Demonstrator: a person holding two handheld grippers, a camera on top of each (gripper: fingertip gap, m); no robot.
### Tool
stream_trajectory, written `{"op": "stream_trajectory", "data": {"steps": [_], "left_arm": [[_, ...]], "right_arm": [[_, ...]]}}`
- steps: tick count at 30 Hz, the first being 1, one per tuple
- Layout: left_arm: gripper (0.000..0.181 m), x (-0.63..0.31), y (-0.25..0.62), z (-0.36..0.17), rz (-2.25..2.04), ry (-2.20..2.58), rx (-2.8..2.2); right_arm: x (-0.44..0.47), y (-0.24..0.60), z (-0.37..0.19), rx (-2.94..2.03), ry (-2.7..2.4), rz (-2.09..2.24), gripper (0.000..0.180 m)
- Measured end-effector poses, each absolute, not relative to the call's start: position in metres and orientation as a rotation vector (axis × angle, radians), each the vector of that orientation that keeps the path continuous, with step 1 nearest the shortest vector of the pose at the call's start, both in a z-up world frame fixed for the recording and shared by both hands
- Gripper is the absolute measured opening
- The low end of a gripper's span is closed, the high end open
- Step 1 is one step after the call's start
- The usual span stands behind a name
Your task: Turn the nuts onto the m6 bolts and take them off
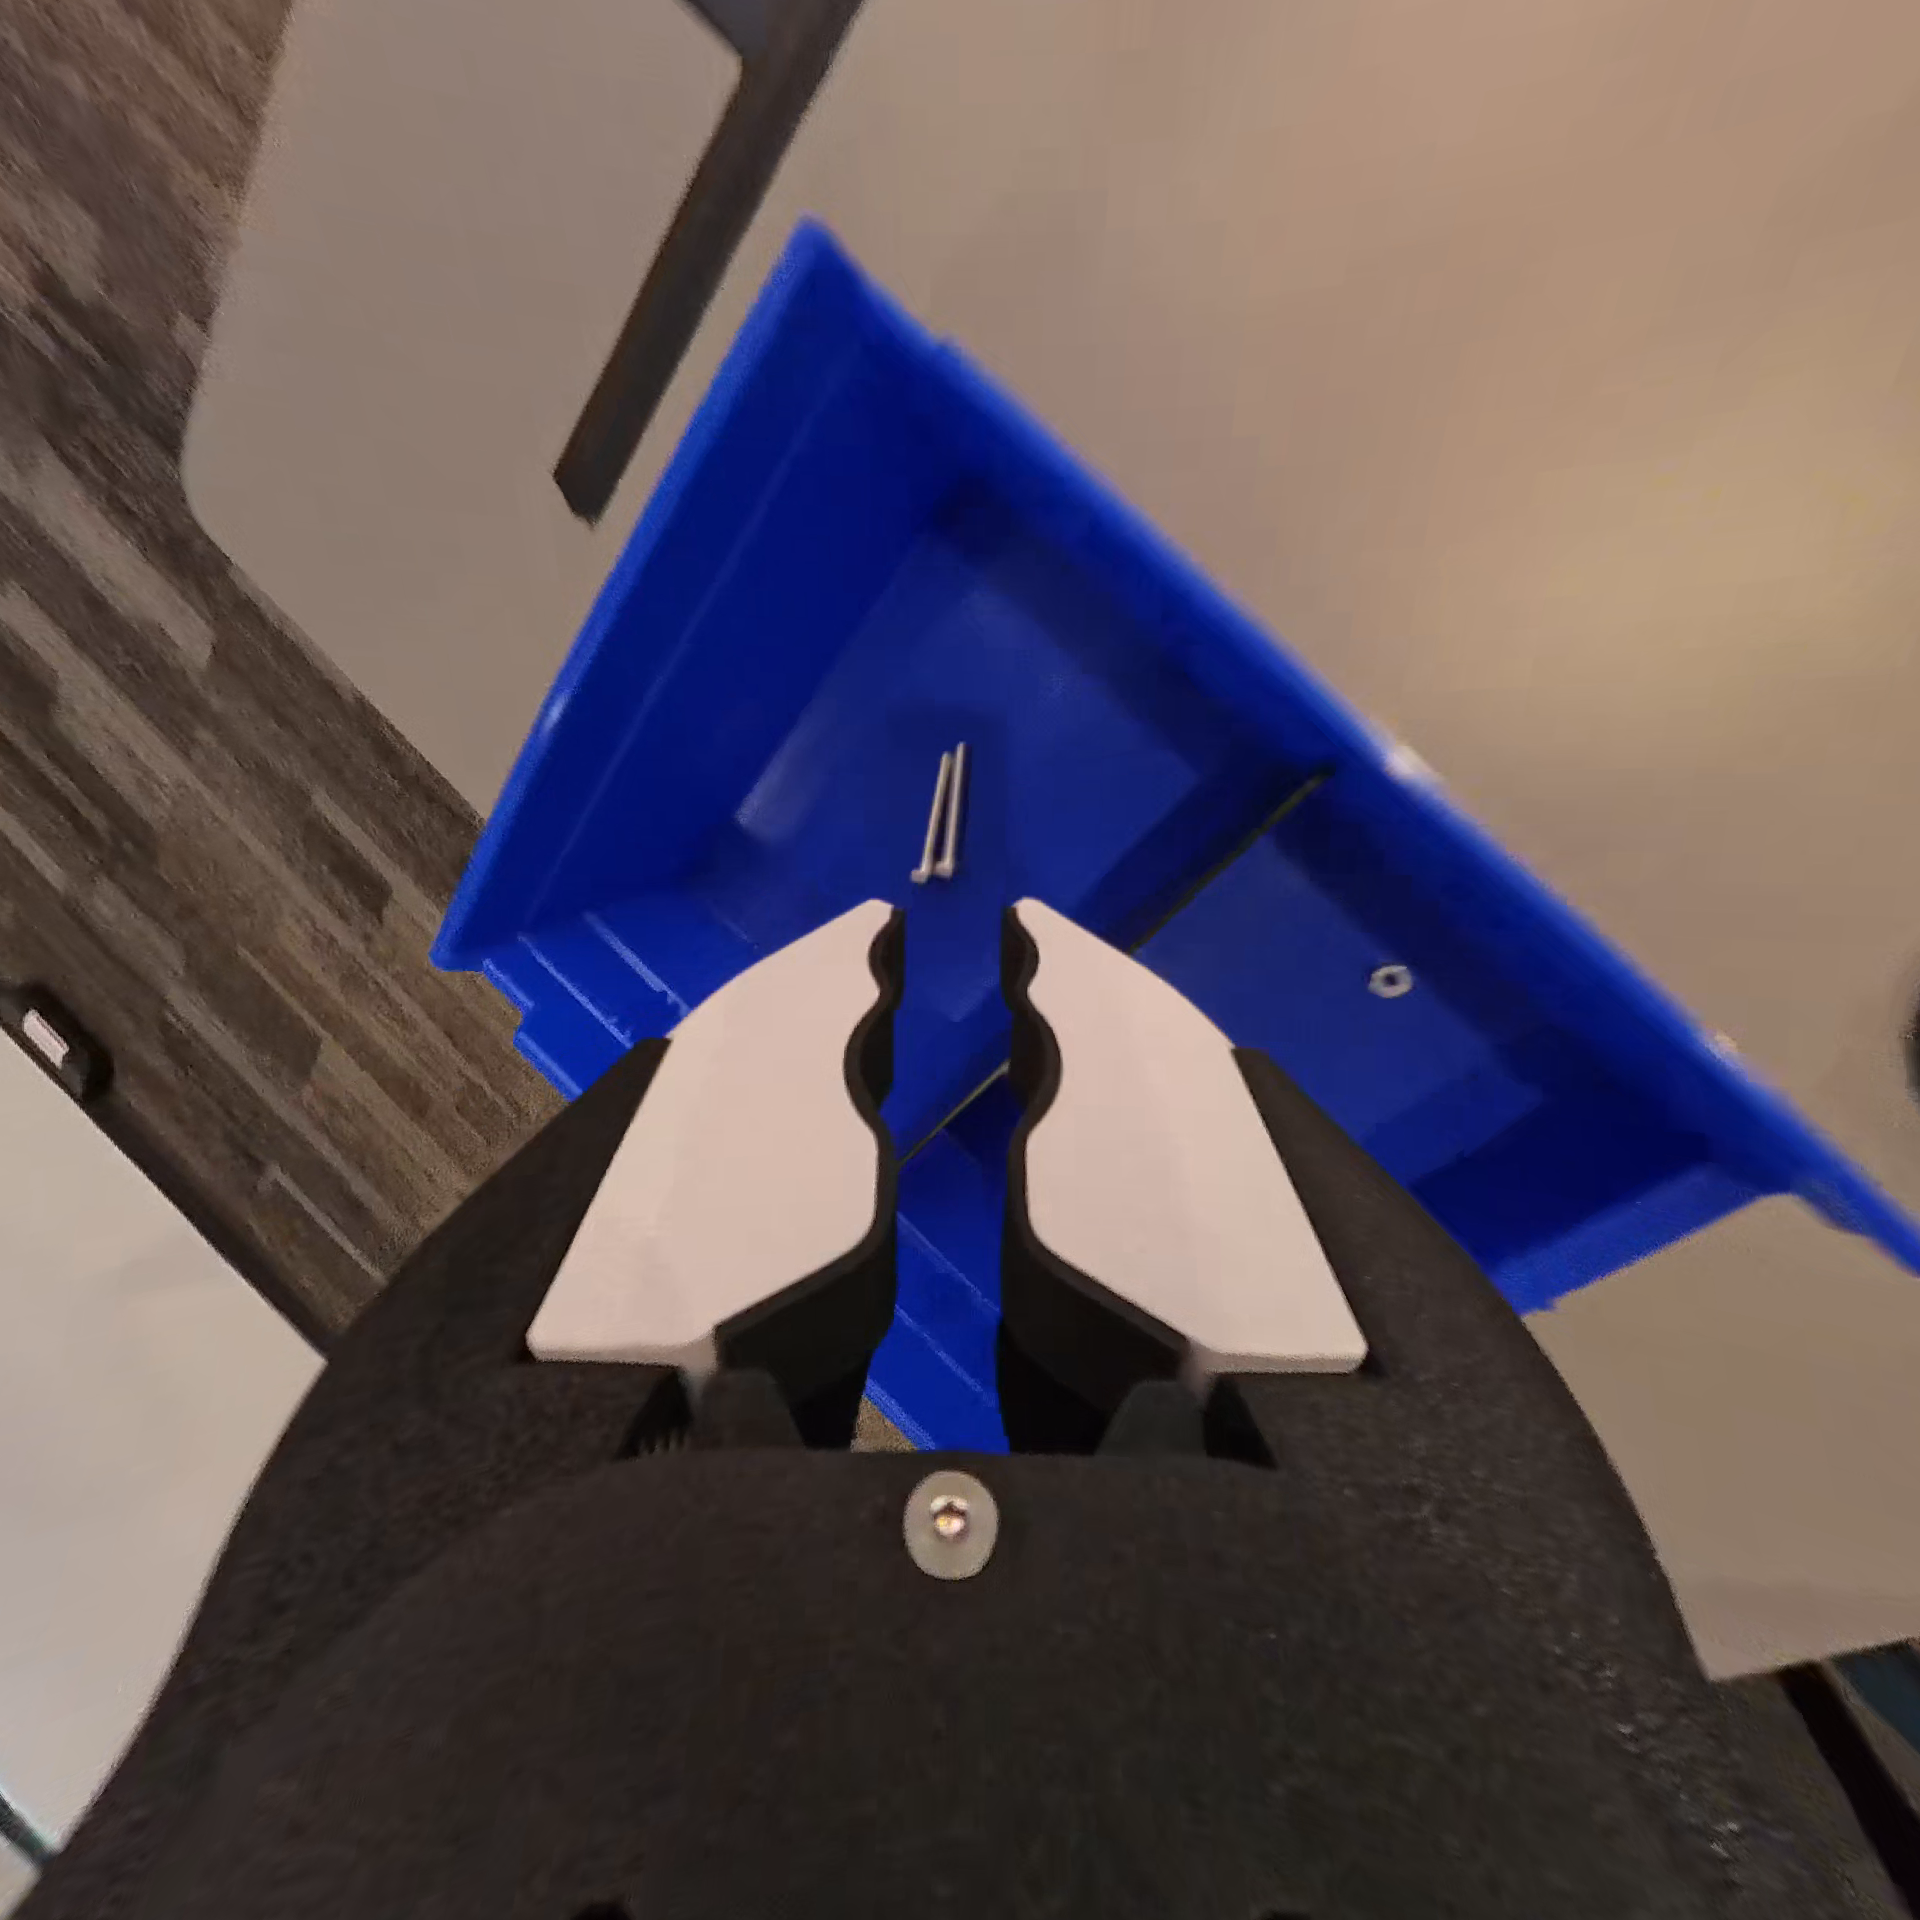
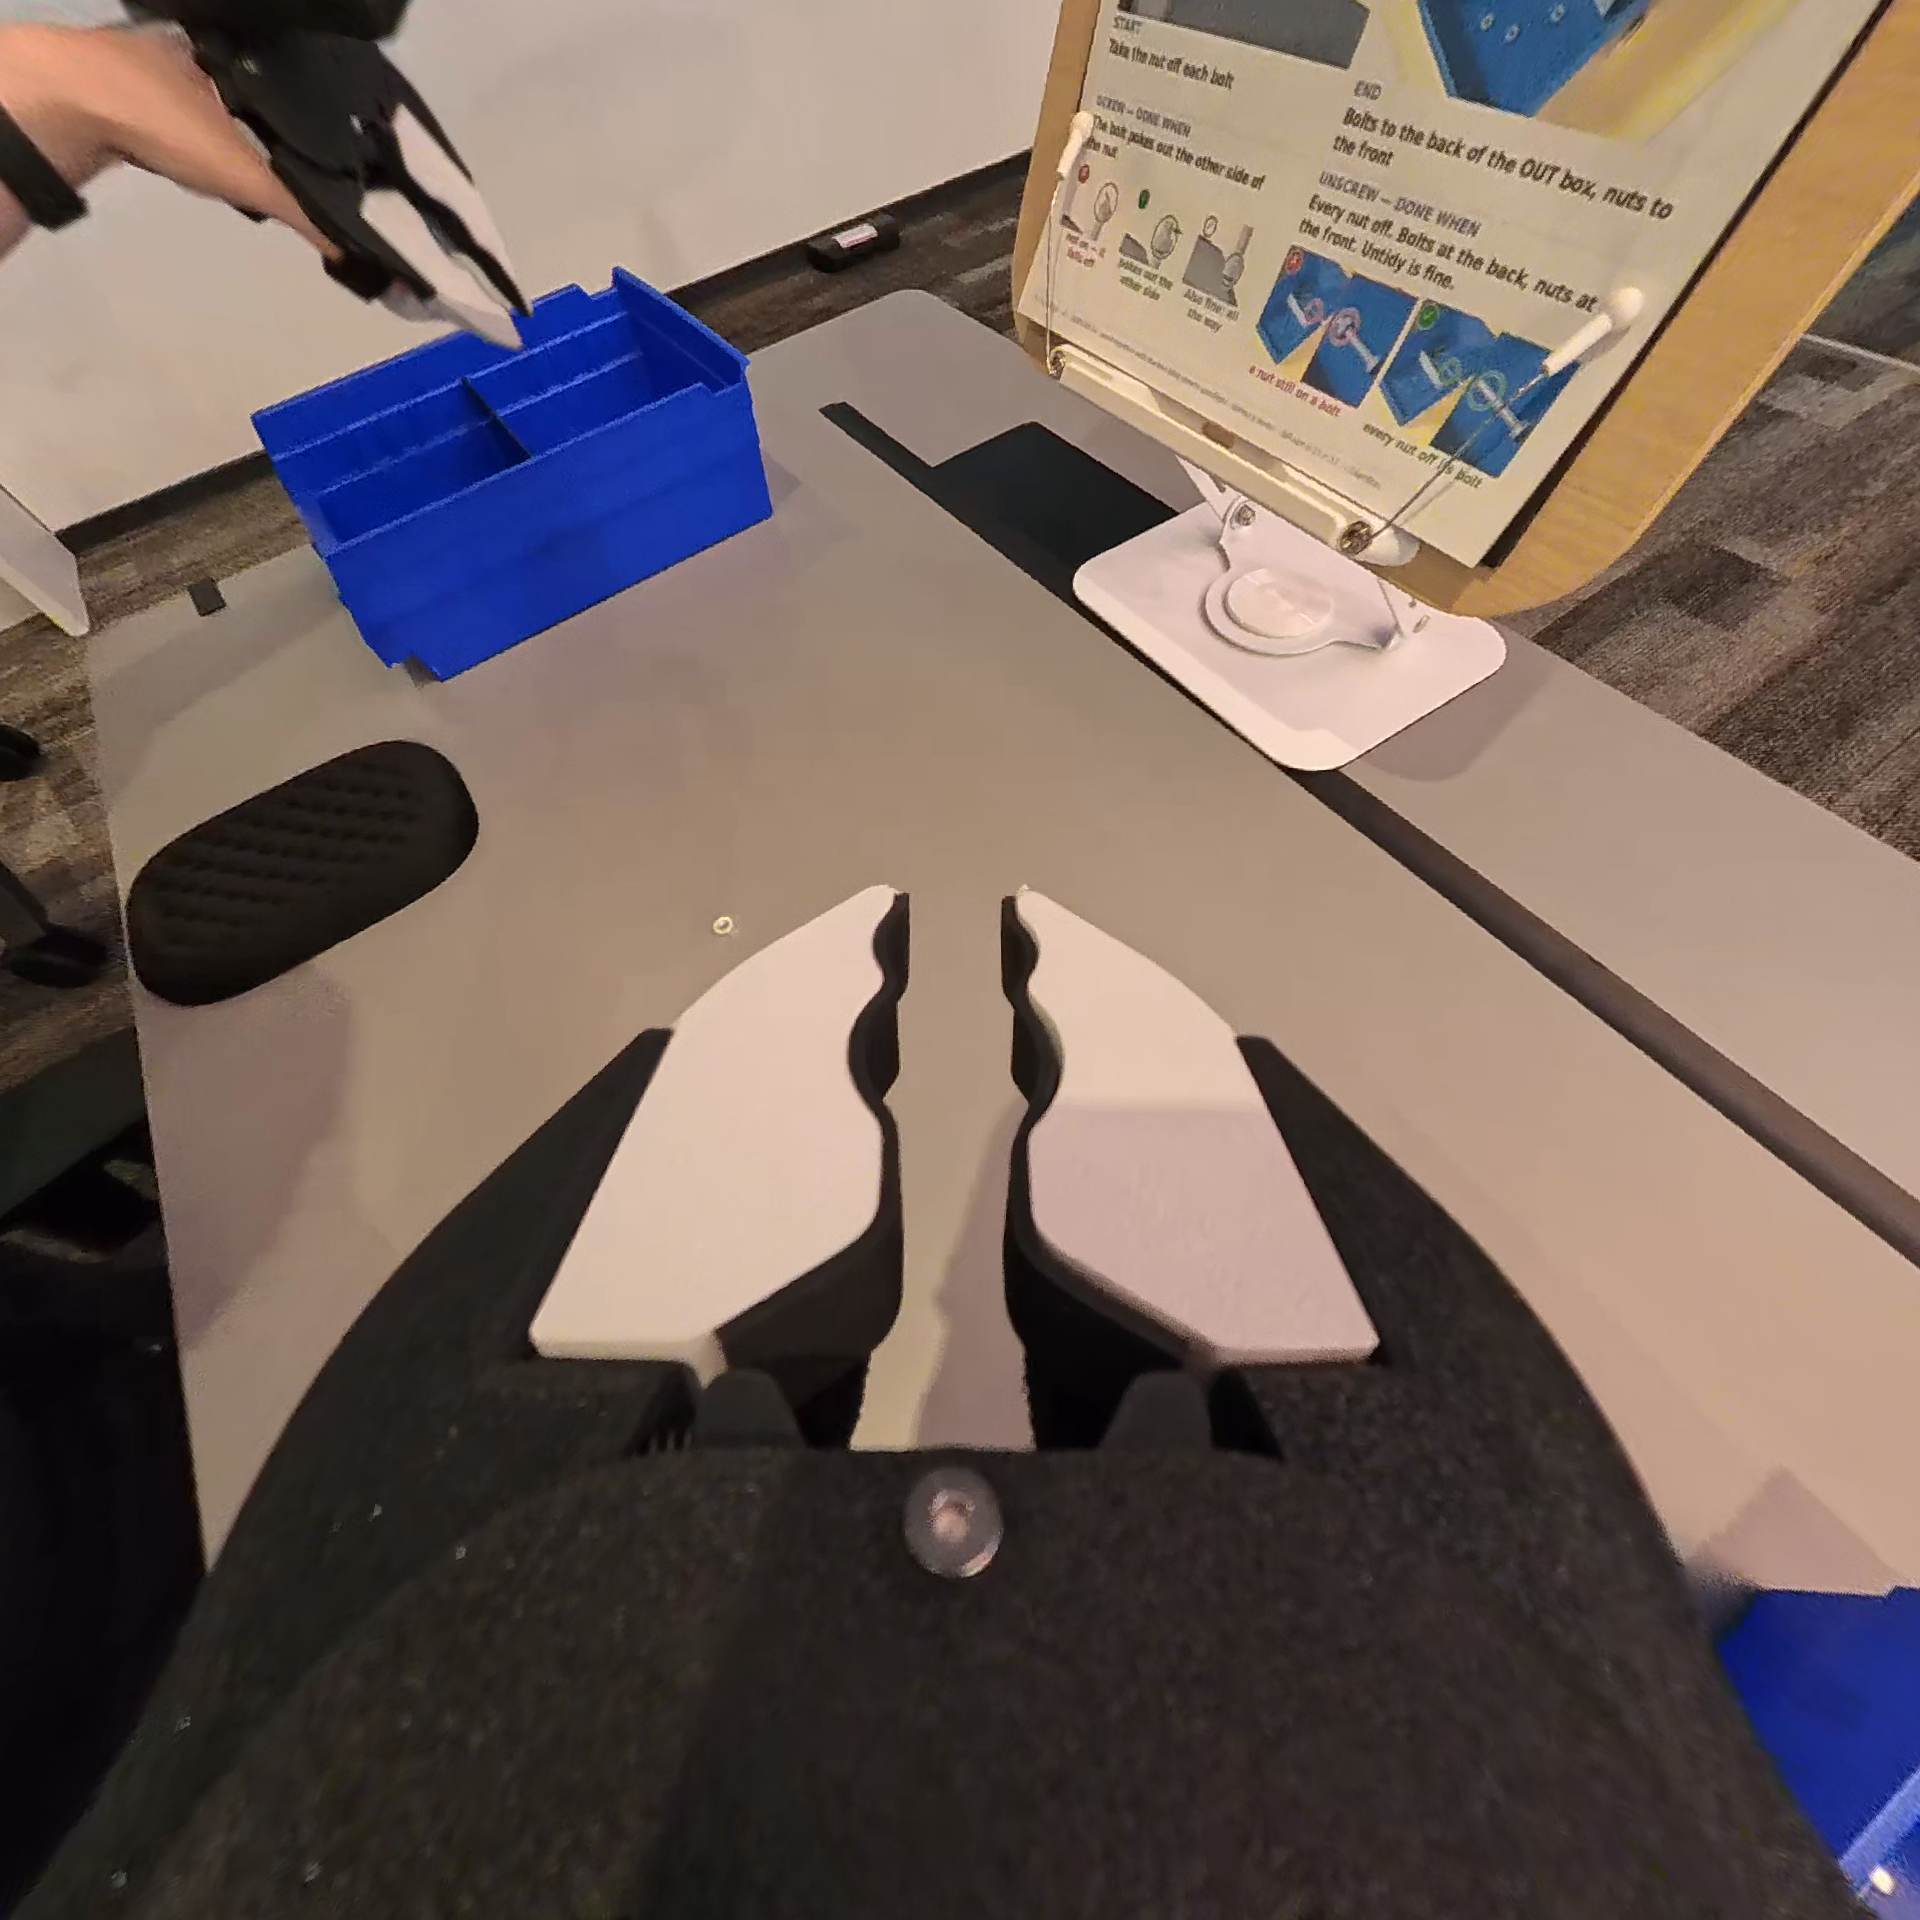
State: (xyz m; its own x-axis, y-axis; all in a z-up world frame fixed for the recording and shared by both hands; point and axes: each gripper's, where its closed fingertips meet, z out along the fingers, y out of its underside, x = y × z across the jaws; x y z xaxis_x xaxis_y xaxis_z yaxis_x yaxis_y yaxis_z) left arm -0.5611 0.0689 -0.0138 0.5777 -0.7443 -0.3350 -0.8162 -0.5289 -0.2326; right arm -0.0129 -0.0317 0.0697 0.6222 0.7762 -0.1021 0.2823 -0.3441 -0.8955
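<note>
1. Your left gripper (image 1: 951,914) hangs released above two bolts (image 1: 940,816) in the bin (image 1: 665,727); a nut (image 1: 1390,981) lies beyond the divider.
2. Your right gripper (image 2: 954,904) is released too, over the table (image 2: 935,727).
3. Light, hard, likely slippery steel: pinch a bolt mid-shank.

left wrist: close above blue bin (image 1: 1039,675), looking down | right wrist: low over table (image 2: 935,727), bin far-left

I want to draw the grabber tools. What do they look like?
Both match. The left gripper and right gripper have rough black bodies, two pale grey fingers with wavy black inner pads, and a silver screw in the middle. A black strap wraps the person's wrist.
</note>
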Motion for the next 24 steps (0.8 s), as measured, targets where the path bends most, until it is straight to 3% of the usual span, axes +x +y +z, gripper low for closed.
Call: {"op": "stream_trajectory", "data": {"steps": [6,24], "left_arm": [[0.018,-0.593,0.079,-0.066,0.225,1.378,-2.477],[0.014,-0.608,0.109,-0.135,0.244,1.623,-2.576]], "right_arm": [[-0.01,-0.022,0.078,-1.851,-0.772,0.69,0.016],[-0.03,-0.005,0.041,-1.971,-0.876,0.578,0.016]]}}
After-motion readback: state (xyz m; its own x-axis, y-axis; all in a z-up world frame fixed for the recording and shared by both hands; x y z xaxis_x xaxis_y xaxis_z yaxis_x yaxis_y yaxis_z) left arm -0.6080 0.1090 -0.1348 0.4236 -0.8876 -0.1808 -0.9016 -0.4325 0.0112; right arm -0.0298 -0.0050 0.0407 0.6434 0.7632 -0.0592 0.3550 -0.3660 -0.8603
